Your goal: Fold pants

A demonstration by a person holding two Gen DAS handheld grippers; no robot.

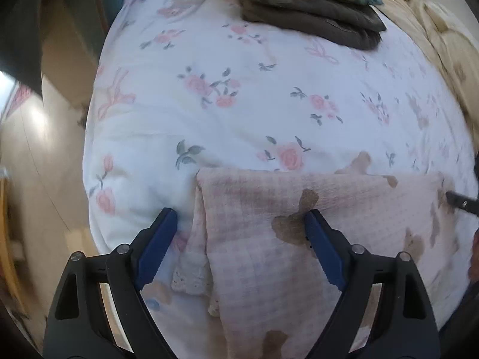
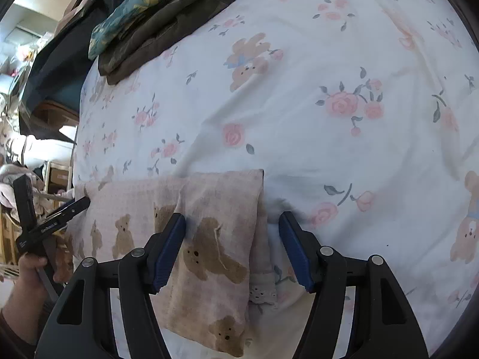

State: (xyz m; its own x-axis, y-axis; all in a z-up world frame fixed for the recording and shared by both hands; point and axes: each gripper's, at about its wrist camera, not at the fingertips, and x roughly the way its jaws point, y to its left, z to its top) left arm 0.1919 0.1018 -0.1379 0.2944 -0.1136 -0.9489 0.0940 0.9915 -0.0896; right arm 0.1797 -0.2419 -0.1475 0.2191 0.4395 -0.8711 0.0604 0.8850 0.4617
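The pink checked pants (image 1: 299,239) with brown bear prints lie folded on the floral bed cover, also seen in the right wrist view (image 2: 209,239). My left gripper (image 1: 241,214) is open, its blue fingers straddling the pants' left edge. My right gripper (image 2: 233,218) is open over the pants' right edge, where a lace hem (image 2: 263,294) shows. The left gripper also shows in the right wrist view (image 2: 57,212) at the far left, and the right one's tip at the left wrist view's right edge (image 1: 461,202).
A white bed cover (image 1: 239,113) with pink roses and bears fills both views. A stack of dark folded clothes with a blue-patterned item on top (image 1: 311,15) lies at the far side (image 2: 155,24). Wooden floor (image 1: 36,164) is to the left.
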